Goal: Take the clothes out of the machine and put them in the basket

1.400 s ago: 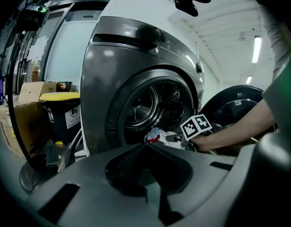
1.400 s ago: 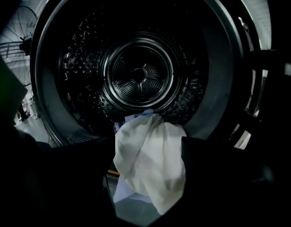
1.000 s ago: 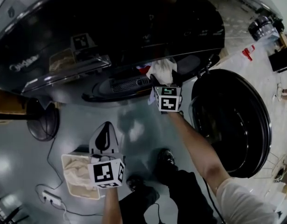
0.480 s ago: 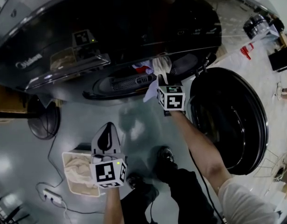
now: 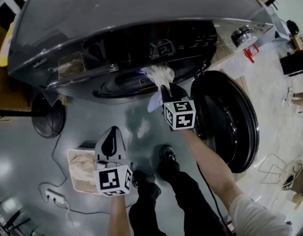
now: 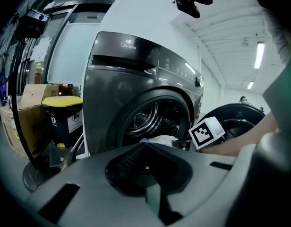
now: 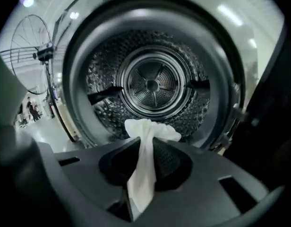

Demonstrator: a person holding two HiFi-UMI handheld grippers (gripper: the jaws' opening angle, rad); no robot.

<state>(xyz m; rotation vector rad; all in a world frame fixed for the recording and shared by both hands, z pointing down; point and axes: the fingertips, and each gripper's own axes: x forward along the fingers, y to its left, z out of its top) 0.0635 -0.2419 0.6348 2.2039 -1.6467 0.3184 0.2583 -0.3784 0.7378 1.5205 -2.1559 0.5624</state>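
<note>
Two hand-held grippers work in front of a dark grey front-loading washing machine [image 5: 141,18]. Far to the left of the left hand-held gripper [image 5: 111,134], a white power strip [image 5: 55,196] lies on the grey floor [image 5: 87,127]. Just to the left of that gripper and beneath it stands the basket [image 5: 69,167], with beige clothes [image 5: 83,170] already inside. The left hand-held gripper hangs over the basket's right edge and points toward the front of the machine. Its jaws are together with nothing between them.

To the right of it and nearer the person, a dark shoe [image 5: 166,156] stands on the floor between the two grippers. The right hand-held gripper [image 5: 166,87] is at the mouth of the machine. Its jaws have just been closing and are now clamped on a white cloth [image 7: 141,174]. The cloth bunches up just ahead of the fingertips and trails down between the jaws toward the camera. Straight ahead of this gripper lies the perforated steel drum [image 7: 152,84]. To its right, the round door [image 5: 230,127] stands swung wide open.
</note>
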